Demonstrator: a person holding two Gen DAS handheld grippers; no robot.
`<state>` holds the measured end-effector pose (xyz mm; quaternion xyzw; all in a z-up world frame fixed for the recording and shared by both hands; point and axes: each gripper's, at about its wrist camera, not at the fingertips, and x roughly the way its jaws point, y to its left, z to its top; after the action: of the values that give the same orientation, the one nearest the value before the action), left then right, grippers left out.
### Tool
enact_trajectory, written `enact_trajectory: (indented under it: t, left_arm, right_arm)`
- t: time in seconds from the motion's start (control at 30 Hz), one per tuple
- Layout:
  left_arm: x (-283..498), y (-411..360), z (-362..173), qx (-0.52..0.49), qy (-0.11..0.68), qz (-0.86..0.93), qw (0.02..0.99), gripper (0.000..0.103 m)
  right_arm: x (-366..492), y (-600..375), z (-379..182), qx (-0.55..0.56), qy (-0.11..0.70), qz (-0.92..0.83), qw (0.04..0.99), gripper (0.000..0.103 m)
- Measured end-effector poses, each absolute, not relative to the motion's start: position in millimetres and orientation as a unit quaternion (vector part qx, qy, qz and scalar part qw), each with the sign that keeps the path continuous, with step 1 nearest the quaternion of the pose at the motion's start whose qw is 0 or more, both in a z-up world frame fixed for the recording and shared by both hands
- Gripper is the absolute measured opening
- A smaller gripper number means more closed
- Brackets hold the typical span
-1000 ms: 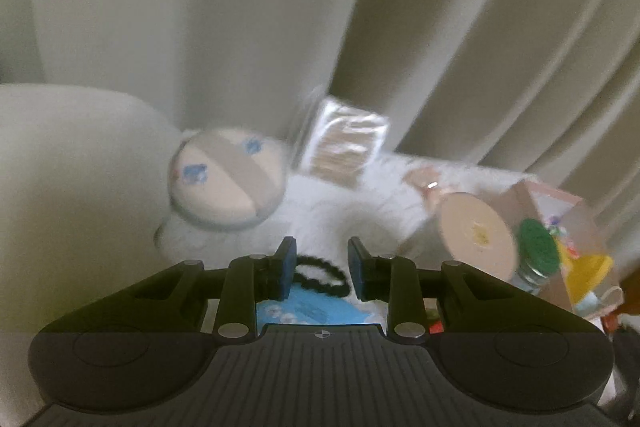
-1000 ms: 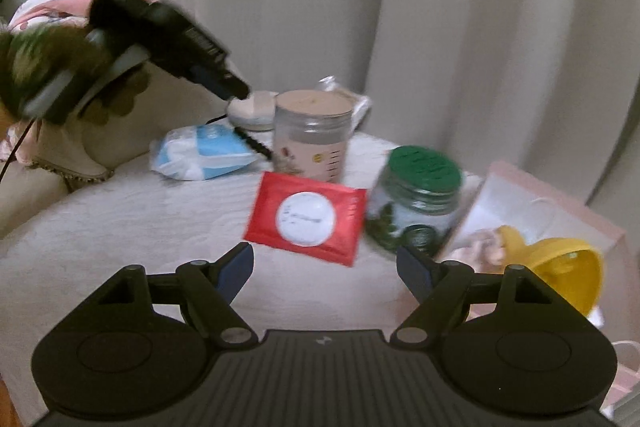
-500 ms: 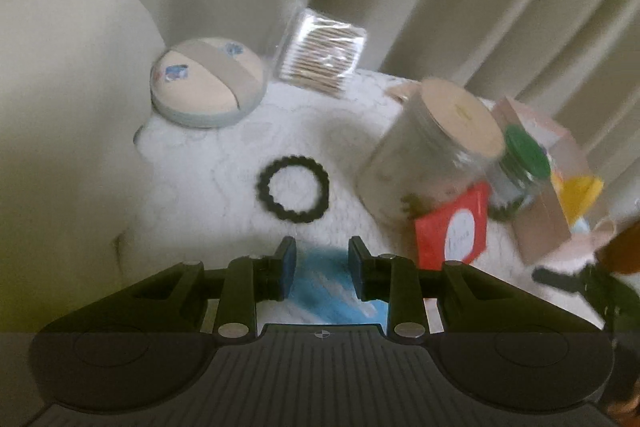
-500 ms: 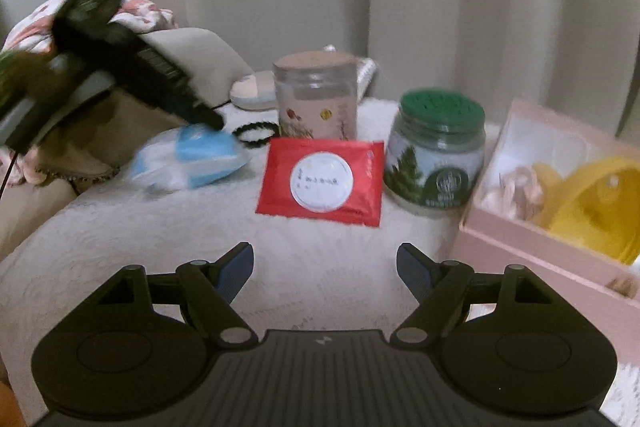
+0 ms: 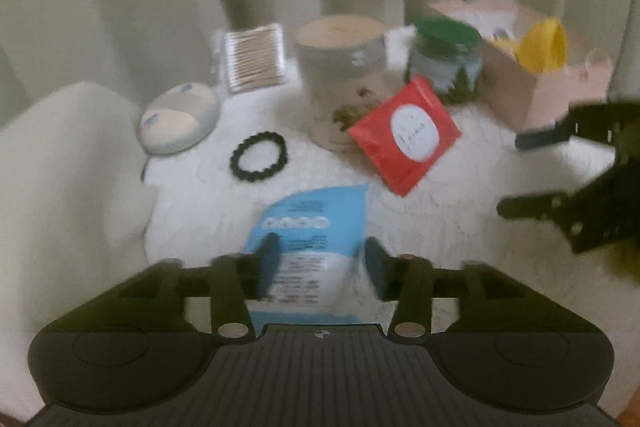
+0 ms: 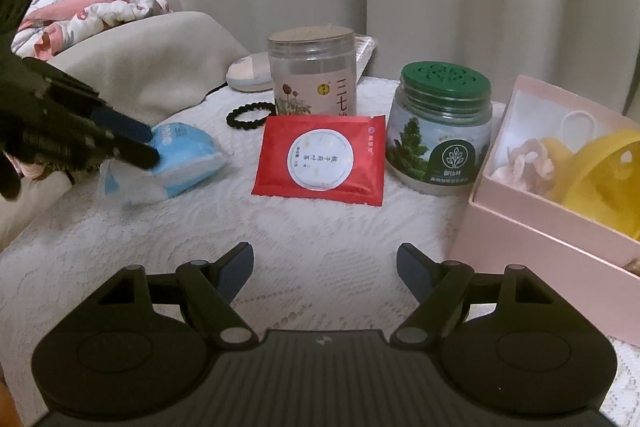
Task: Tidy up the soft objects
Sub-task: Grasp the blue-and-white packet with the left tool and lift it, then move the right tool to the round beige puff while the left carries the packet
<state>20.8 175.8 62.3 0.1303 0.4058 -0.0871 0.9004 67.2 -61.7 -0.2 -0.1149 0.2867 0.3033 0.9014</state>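
Note:
A blue and white tissue pack point(image 5: 310, 223) lies on the white lace cloth point(image 6: 320, 227), at the left in the right wrist view point(image 6: 188, 159). My left gripper point(image 5: 322, 265) straddles the pack's near end with its jaws opening; the pads point(image 5: 269, 261) stand at the pack's sides without visibly pressing it. The right wrist view shows this gripper point(image 6: 138, 143) reaching in from the left. My right gripper point(image 6: 324, 267) hangs open and holds nothing, low over the cloth's front. A red sachet point(image 6: 320, 159), a black hair tie point(image 6: 250, 115) and a round powder puff point(image 5: 178, 119) lie further back.
A tan-lidded jar point(image 6: 312, 71) and a green-lidded jar point(image 6: 440, 131) stand behind the sachet. A cotton swab pack point(image 5: 254, 61) leans at the back. A pink box point(image 6: 552, 219) holding a yellow thing point(image 6: 600, 175) sits right. A beige pillow point(image 6: 148, 63) and curtain border the cloth.
My left gripper has swung down and over to the blue pack, rolled level, and its narrow jaws have widened around the pack. My right gripper has dipped slightly.

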Motion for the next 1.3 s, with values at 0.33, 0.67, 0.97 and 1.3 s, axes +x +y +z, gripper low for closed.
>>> enact_trajectory:
  t: [0.33, 0.67, 0.97, 1.3]
  left_arm:
    - [21, 192, 60, 0.132, 0.373, -0.023, 0.918, 0.077]
    - [44, 232, 56, -0.007, 0.408, -0.073, 0.91, 0.055]
    - [29, 302, 161, -0.08, 0.288, -0.043, 0.953, 0.055]
    - [6, 377, 179, -0.139, 0.244, 0.001, 0.96, 0.055]
  right_arm:
    - [71, -61, -2, -0.116, 0.298, 0.307, 0.896, 0.081]
    - [68, -47, 36, -0.154, 0.283, 0.299, 0.898, 0.082]
    - [138, 59, 176, -0.154, 0.301, 0.329, 0.882, 0.093]
    - [292, 223, 113, -0.135, 0.515, 0.309, 0.788, 0.093]
